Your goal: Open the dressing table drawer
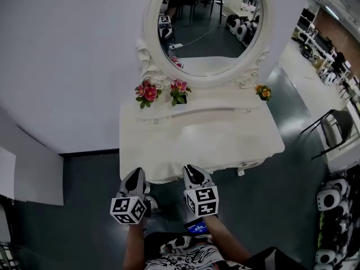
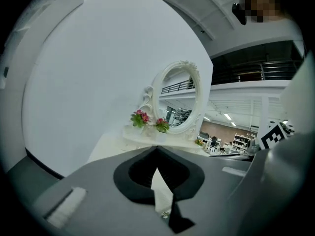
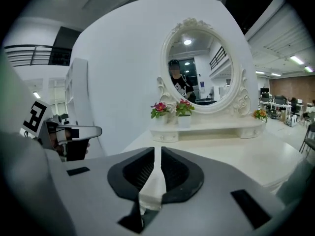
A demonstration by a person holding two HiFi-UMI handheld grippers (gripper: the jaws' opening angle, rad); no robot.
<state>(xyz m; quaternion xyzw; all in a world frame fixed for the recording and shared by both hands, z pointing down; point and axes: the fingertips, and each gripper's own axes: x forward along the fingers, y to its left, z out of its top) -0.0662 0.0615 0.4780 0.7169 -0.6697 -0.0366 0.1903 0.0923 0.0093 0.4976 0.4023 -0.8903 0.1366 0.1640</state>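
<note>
The white dressing table (image 1: pixel 225 142) stands against the wall with an oval mirror (image 1: pixel 211 21) on it. A low shelf (image 1: pixel 202 112) with small knobbed drawers (image 3: pixel 165 136) runs under the mirror. A knob (image 1: pixel 243 165) shows on the table's front edge at the right. My left gripper (image 1: pixel 135 180) hovers at the near front edge, its tips meeting and nothing held (image 2: pixel 157 149). My right gripper (image 1: pixel 194 176) is beside it over the same edge. Its jaws stand a narrow slit apart with only tabletop showing between them (image 3: pixel 158 151). A small metal knob (image 2: pixel 165 214) shows low between the left jaws.
Pink flower pots (image 1: pixel 147 91) (image 1: pixel 179 90) and an orange one (image 1: pixel 262 91) sit on the shelf. A dark chair (image 1: pixel 332 128) stands right of the table, with round black-and-white objects (image 1: pixel 332 201) on the floor. A white panel (image 1: pixel 34 167) leans at left.
</note>
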